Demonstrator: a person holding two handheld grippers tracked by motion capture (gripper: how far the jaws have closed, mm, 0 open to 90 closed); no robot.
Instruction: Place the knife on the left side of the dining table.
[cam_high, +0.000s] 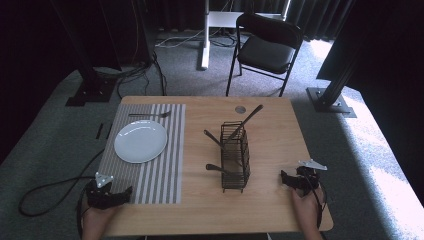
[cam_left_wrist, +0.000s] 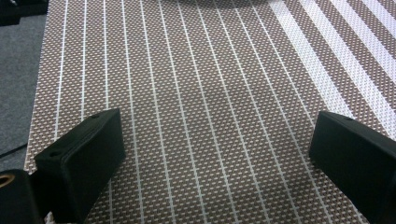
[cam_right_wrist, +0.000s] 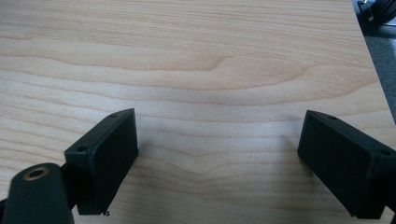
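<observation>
High view: left claw (cam_high: 111, 196) gapes empty over the striped placemat (cam_high: 160, 175) at the desk's (cam_high: 270, 210) near-left corner; right claw (cam_high: 290, 181) gapes empty by the near-right corner

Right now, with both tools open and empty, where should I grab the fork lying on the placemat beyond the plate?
Take the fork at mid-handle, coming straight down from above. It lies flat across the placemat, beyond the plate and apart from its rim, so a jaw fits on each long side. The left tool looks nearer.
</observation>
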